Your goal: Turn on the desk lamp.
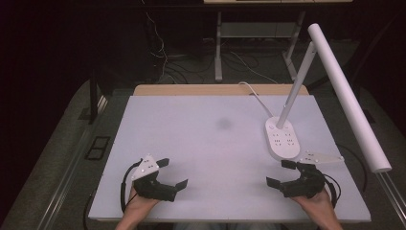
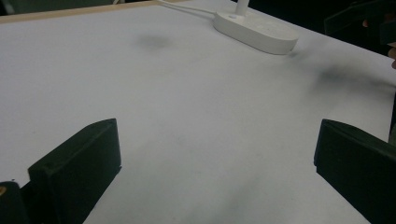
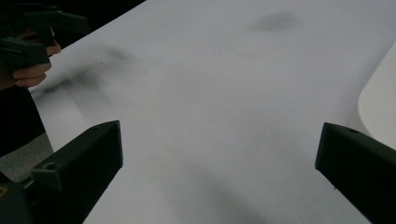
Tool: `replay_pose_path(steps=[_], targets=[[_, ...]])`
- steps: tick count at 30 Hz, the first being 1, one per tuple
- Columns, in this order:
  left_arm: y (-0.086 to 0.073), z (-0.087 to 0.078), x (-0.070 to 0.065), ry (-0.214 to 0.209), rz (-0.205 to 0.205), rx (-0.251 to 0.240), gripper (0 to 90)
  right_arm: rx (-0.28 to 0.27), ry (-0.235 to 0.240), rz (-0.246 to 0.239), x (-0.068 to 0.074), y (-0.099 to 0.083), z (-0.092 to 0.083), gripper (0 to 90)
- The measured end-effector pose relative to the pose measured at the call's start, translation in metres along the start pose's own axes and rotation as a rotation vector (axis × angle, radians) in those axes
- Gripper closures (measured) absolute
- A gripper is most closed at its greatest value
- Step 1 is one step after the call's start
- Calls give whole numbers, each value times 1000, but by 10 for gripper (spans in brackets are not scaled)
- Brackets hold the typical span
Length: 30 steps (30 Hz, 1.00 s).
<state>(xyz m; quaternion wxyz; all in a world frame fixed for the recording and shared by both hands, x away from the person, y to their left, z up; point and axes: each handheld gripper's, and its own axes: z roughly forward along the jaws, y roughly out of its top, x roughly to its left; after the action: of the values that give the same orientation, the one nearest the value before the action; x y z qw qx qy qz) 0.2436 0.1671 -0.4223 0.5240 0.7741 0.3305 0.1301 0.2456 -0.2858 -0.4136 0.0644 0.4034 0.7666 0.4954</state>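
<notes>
Black left gripper (image 1: 171,173) held low over the near left part of the white table (image 1: 201,143), jaws spread wide with nothing between them, pointing inward and away toward the table's middle; grey plate on top, cable looping back by the wrist, hand (image 1: 139,203) gripping from below the near edge. Black right gripper (image 1: 281,173) held the same way at the near right, jaws likewise spread wide and bare, pointing inward toward the middle, hand (image 1: 316,203) coming up from the bottom edge. Just beyond the right gripper, close but apart: white oval lamp base (image 1: 282,139), long axis running away from the person, stem leaning up and to the right, long white lamp head (image 1: 349,98) slanting over the table's right edge. White cord (image 1: 253,93) trailing from the base to the far edge. Faint dark smudge (image 1: 223,123) on the table's middle. Seen again in the left gripper view: lamp base (image 2: 257,30) far ahead, smudge (image 2: 154,41) to its left. Nothing lying between either pair of jaws and the table's middle.
</notes>
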Motion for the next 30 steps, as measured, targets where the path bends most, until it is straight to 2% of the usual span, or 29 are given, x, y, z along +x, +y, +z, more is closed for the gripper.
replay_pose_path(steps=[7,30], targets=[[0,0,-1,-4,10,7,0,5,8,8,-2,-1,0,3],[-1,0,-1,-1,6,8,0,42,9,29,-5,-1,-1,3]])
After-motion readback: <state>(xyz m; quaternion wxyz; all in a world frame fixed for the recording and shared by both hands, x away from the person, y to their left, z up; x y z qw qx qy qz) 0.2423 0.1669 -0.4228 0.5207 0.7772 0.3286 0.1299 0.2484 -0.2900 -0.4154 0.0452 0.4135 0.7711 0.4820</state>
